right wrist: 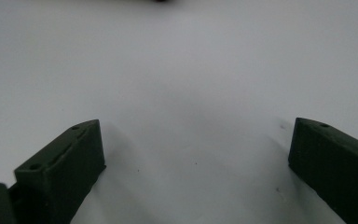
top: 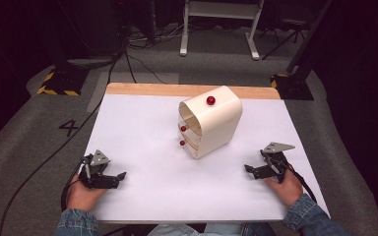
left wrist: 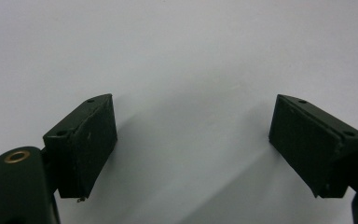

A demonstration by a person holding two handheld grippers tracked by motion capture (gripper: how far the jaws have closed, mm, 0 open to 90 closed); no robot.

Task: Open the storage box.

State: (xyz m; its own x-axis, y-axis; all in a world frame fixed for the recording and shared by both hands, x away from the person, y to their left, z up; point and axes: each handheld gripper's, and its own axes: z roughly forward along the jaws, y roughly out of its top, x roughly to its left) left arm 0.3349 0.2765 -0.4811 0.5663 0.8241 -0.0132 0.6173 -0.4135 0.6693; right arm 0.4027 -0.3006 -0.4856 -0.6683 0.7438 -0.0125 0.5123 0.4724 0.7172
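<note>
A cream drawer cabinet with rounded corners is standing upright near the middle of the white table, turned at an angle. One red knob is showing at the cabinet's top and two smaller red knobs are sitting on the drawer fronts on its nearer-left face. Nothing is lying between the cabinet and either tool. A strip of bare wood is running along the table edge beyond the cabinet. Past that, grey floor is carrying black cables, a painted number 4, yellow-and-black striped stand feet and a white frame's legs.

The left gripper is resting on the table well to the near left of the cabinet, held in a hand with a denim sleeve. In the left gripper view its jaws are standing wide apart over bare white surface, holding nothing. The right gripper is lying well to the near right of the cabinet, its jaws likewise spread wide and empty in the right gripper view.
</note>
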